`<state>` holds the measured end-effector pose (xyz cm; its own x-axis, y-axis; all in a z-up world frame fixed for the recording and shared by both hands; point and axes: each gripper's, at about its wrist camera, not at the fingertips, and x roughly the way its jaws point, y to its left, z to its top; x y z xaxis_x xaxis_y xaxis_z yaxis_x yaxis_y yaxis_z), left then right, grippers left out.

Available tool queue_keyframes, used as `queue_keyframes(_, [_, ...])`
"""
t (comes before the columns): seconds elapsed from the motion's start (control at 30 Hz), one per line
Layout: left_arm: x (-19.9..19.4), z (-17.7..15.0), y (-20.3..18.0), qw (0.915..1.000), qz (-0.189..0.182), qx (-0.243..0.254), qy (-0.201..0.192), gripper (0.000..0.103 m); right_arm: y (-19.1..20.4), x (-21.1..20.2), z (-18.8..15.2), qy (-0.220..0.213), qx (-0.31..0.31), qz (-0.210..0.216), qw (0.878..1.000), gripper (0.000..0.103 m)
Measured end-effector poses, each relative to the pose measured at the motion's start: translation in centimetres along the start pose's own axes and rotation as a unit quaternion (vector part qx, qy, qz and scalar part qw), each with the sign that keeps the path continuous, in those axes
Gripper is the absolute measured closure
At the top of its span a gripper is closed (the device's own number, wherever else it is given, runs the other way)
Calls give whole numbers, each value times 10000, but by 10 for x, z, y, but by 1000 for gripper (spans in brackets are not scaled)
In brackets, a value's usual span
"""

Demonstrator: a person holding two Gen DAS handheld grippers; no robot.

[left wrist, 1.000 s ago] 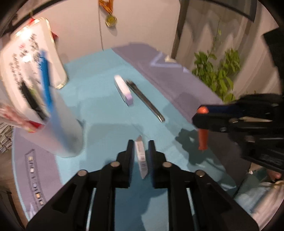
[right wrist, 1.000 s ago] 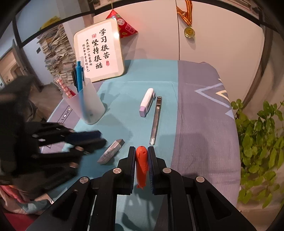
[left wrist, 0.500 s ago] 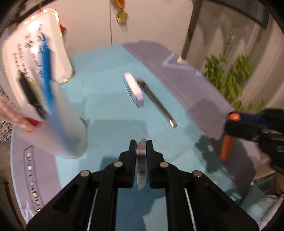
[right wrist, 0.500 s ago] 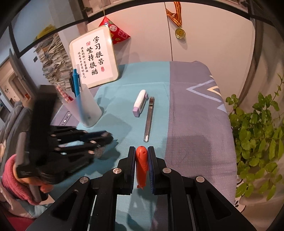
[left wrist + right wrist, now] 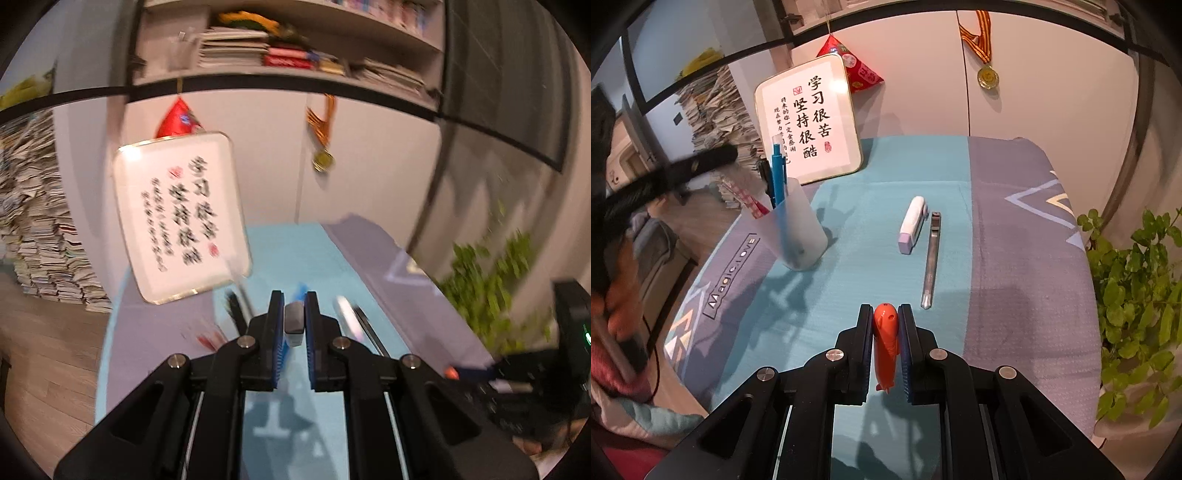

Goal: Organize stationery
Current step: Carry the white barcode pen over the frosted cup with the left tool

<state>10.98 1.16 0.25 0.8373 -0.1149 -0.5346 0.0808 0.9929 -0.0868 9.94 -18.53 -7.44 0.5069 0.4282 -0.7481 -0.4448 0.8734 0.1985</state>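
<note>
My left gripper (image 5: 294, 320) has clenched its jaws on the grey eraser (image 5: 293, 317) and lifted it; right gripper (image 5: 885, 325) grasps the orange pen (image 5: 885, 343); cup (image 5: 801, 236) next, I reckon.

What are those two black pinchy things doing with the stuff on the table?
A person is tidying stationery with a gripper in each hand. The left gripper has its jaws shut on a small grey eraser, held in the air. The right gripper is shut on an orange pen. A white correction tape and a metal knife lie on the cloth, beside the cup of pens.
</note>
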Motion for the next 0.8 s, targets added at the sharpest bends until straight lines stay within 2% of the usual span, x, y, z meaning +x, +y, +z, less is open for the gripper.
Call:
queue_keyframes(0.1, [17, 2, 11, 9998, 46, -186, 73, 94, 0, -2, 0, -29, 14, -16, 10000, 89])
queue_keyframes(0.3, [36, -12, 21, 9991, 130, -229, 334, 94, -5, -4, 1, -40, 107, -83, 9999, 89])
queue_keyframes(0.8, [55, -20, 16, 9971, 51, 21, 763, 93, -1, 1, 4, 2, 118, -31, 9999, 89])
